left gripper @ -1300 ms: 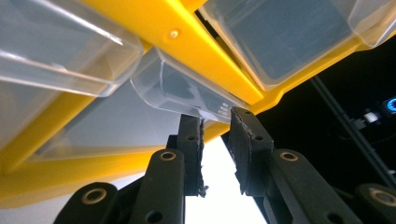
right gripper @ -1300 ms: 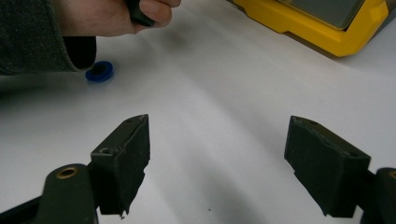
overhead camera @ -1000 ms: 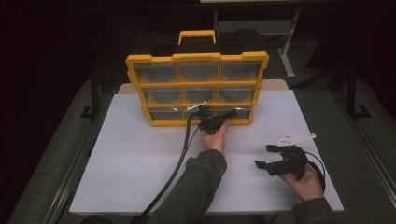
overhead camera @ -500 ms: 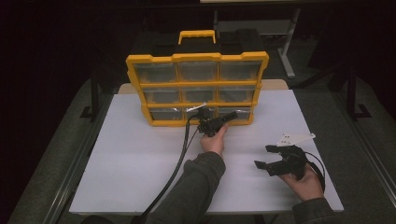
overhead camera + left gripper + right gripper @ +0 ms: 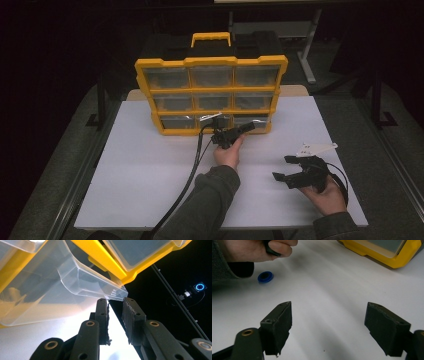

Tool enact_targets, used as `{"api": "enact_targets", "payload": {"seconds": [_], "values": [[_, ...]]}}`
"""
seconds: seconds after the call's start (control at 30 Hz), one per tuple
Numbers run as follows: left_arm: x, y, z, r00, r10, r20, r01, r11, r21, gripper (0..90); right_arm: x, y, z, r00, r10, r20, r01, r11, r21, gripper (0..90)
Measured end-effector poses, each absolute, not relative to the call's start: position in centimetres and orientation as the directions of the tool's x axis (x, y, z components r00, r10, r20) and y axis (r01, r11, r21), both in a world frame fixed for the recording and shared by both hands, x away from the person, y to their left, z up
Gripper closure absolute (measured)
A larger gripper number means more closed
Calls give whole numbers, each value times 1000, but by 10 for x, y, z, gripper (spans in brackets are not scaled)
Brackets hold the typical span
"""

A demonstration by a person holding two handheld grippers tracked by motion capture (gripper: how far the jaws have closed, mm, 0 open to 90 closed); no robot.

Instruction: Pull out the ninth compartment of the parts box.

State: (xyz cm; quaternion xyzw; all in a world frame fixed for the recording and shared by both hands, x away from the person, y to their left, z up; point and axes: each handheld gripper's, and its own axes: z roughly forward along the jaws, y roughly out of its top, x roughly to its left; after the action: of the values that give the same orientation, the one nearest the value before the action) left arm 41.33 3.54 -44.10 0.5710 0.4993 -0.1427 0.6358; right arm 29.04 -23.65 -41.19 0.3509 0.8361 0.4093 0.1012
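Observation:
A yellow organizer (image 5: 210, 62) with clear drawers stands upright at the back of the white tabletop (image 5: 150, 175). My left gripper (image 5: 248, 128) is at its bottom row, by the right-hand drawer. In the left gripper view the jaws (image 5: 115, 301) stand close together, pinching the tip of a clear drawer's front lip (image 5: 100, 287), and that drawer juts out from the yellow frame (image 5: 105, 260). My right gripper (image 5: 281, 167) rests low at the right of the table, jaws wide apart (image 5: 328, 312) with nothing between them.
A small blue ring (image 5: 265, 277) lies on the table beside the left hand (image 5: 249, 250). A white tag (image 5: 315, 148) lies just beyond the right gripper. The left gripper's cable (image 5: 187, 180) trails across the table toward the near edge.
The left gripper has shifted slightly toward the person while staying at the bottom row. The right gripper has not moved.

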Motion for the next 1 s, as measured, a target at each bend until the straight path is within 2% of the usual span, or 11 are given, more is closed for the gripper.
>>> {"api": "enact_targets", "payload": {"seconds": [0.37,0.5,0.7,0.83,0.9,1.0], "values": [[410,36,-440,460,392,-796,754,301,584,737,290,-236,-412,-731,671,122,510,419,752,210],[406,35,-437,462,410,-787,758,278,590,703,291,-236,-412,-732,670,122,510,421,750,209],[399,37,-426,522,462,-717,740,172,650,673,290,-235,-412,-732,670,122,512,423,748,209],[396,40,-413,576,461,-675,706,135,695,668,290,-235,-412,-736,667,116,505,427,750,209],[396,42,-405,610,471,-638,686,91,722,660,290,-235,-412,-737,666,115,503,428,751,210],[397,44,-391,671,521,-528,617,3,787,672,289,-235,-411,-737,667,111,501,430,751,209]]}}
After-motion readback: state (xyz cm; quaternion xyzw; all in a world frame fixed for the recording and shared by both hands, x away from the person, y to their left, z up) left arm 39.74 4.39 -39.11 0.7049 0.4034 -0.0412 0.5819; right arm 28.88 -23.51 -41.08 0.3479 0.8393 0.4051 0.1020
